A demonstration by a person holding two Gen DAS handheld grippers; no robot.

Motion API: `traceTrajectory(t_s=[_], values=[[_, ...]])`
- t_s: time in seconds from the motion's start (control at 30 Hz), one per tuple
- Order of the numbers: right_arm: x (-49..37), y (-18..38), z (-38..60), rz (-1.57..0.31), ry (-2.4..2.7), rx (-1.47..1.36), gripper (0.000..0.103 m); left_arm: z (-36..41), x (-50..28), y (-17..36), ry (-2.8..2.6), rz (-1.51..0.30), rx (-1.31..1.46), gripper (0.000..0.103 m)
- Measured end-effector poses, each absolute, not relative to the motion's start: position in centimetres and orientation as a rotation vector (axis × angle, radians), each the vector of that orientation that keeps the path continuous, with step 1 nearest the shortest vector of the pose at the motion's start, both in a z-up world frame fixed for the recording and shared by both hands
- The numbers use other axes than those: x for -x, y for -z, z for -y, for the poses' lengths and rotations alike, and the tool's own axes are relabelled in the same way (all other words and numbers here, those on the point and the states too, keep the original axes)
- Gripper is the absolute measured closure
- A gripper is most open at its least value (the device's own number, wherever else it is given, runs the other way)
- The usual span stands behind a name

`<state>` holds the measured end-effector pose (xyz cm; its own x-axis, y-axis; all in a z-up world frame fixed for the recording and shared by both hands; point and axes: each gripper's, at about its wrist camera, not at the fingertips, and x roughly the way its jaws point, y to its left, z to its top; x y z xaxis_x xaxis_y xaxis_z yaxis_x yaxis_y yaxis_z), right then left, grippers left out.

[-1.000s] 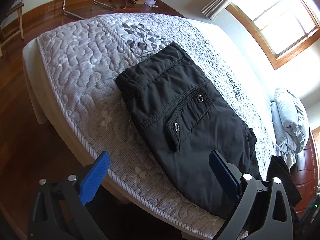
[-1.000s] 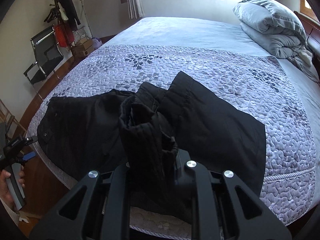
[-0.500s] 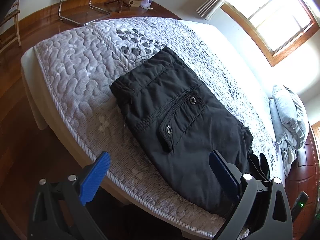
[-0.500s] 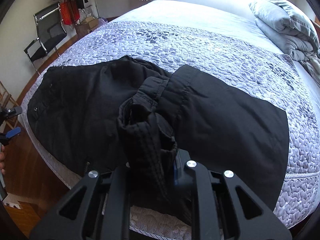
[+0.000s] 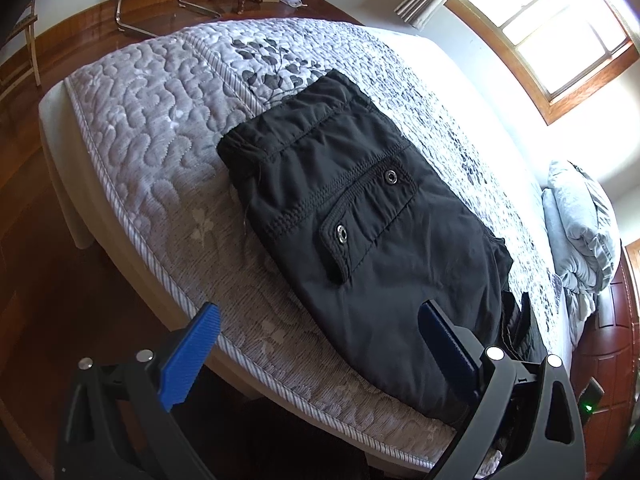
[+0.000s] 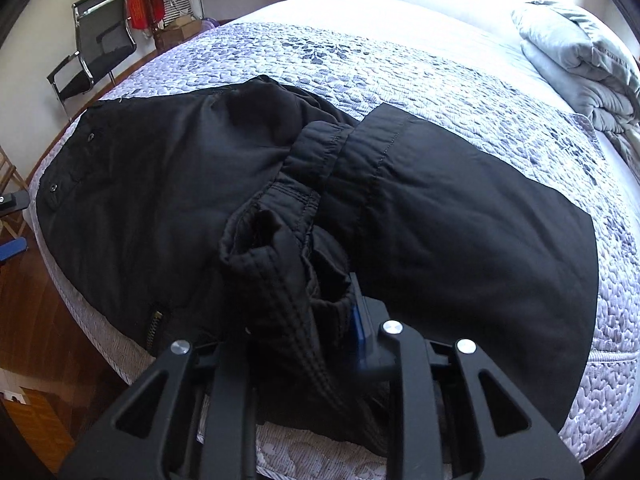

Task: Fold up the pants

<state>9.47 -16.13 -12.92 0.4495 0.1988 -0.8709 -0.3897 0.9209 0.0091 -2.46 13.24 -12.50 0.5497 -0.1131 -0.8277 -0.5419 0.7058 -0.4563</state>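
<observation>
The black pants (image 6: 420, 208) are laid across the near edge of the quilted mattress (image 5: 160, 128), waist end toward the left gripper, so that a flat surface is given to each fold; the hem end (image 6: 280, 248) is seen doubled back over the leg and bunched between the jaws of the right gripper (image 6: 304, 320); those jaws are opening, with the cloth not yet dropped clear, which is judged to be the release of a fold brought onto the lower layer; whether the pads press on the cloth cannot be told, one being hidden under it; the left gripper (image 5: 320, 344) is held wide and empty above the mattress edge, just beside the pants, presumably kept clear so that the folded layer is not disturbed; a folded duvet (image 6: 580, 68) is left well apart at the head end
</observation>
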Motion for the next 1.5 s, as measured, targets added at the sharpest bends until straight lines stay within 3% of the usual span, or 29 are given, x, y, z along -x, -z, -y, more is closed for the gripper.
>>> traceTrajectory(t_s=[0.07,0.2,0.3,0.6,1.13,1.5], values=[[-9.3,12.8,16.2,-1.044,-0.389,0.186,0.068,-13.2,2.4,12.5,-0.285,-0.977,0.770,0.004],[-8.9,12.3,16.2,-1.057,-0.462,0.115,0.041,-13.2,2.2,12.4,-0.284,-0.979,0.766,0.004],[-8.4,11.7,16.5,-1.061,-0.523,0.058,0.034,-13.3,2.1,12.5,-0.287,-0.982,0.772,0.004],[-7.8,10.3,20.6,-1.117,-0.673,-0.286,0.037,-13.5,1.9,13.0,-0.296,-0.996,0.793,0.004],[-7.9,11.9,21.0,-1.193,-0.661,-0.296,0.038,-15.3,1.2,14.2,-0.330,-1.000,0.857,0.004],[-6.7,5.2,29.3,-1.017,-0.537,-0.359,0.037,-20.1,1.6,14.9,-0.289,-0.854,0.996,0.004]])
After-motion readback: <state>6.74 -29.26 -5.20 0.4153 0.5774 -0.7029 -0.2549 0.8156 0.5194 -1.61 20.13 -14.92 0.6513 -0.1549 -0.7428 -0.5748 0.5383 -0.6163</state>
